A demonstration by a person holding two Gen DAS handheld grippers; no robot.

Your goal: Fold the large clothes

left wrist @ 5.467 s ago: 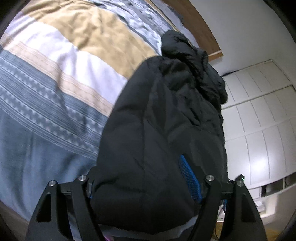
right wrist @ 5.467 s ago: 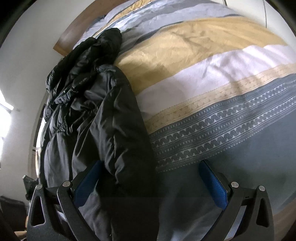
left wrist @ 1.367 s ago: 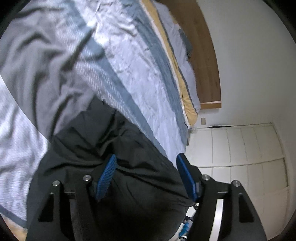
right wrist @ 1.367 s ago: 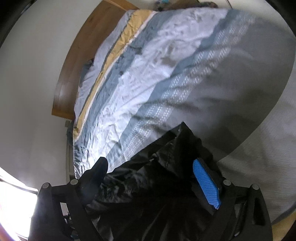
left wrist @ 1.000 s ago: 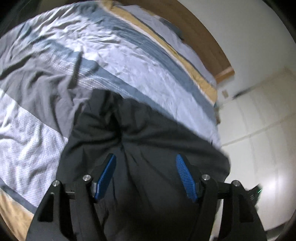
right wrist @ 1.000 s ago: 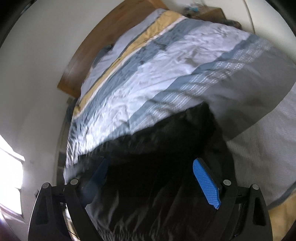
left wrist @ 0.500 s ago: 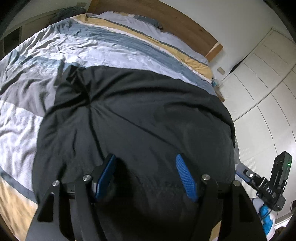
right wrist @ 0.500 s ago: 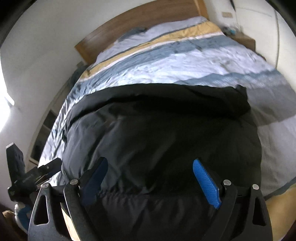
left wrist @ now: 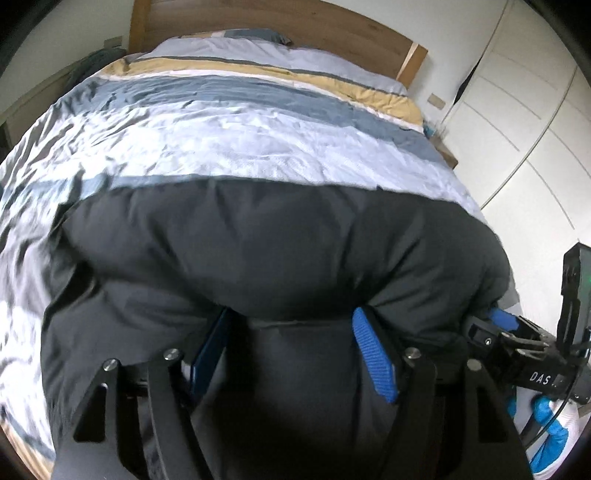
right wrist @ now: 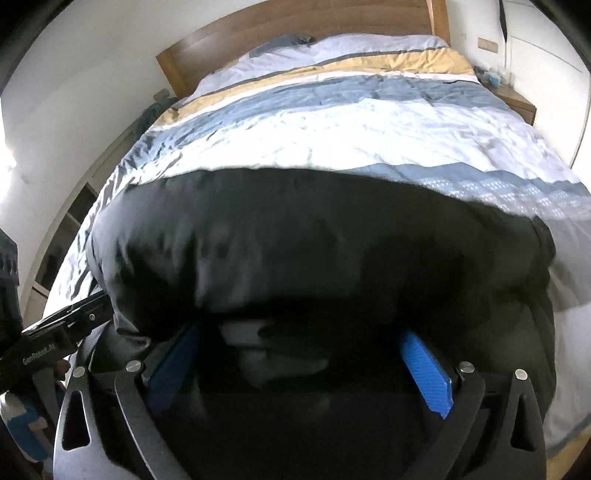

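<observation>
A black puffy jacket [left wrist: 277, 240] lies in a thick fold across the near part of the striped bed; in the right wrist view the jacket [right wrist: 314, 240] fills the lower half. My left gripper [left wrist: 291, 343] is shut on a bulky bunch of the jacket's near edge, and the padding bulges over its blue pads [left wrist: 373, 358]. My right gripper [right wrist: 299, 365] is opening, its pads [right wrist: 424, 373] standing wide and apart from the loose fabric between them. Each gripper shows at the edge of the other's view: the right gripper [left wrist: 517, 347], the left gripper [right wrist: 55, 332].
The striped duvet [left wrist: 240, 129] stretches to a wooden headboard [left wrist: 295, 22]. White wardrobe doors [left wrist: 517, 110] stand to the right, with a small bedside table [right wrist: 517, 99] by them. A blue-gloved hand [left wrist: 546, 417] holds the right gripper. Low shelves [right wrist: 74, 221] line the left wall.
Both views rolled upright and swung to face the headboard. The jacket went from a narrow bunch to a wide fold across the bed. The right jaws spread wider.
</observation>
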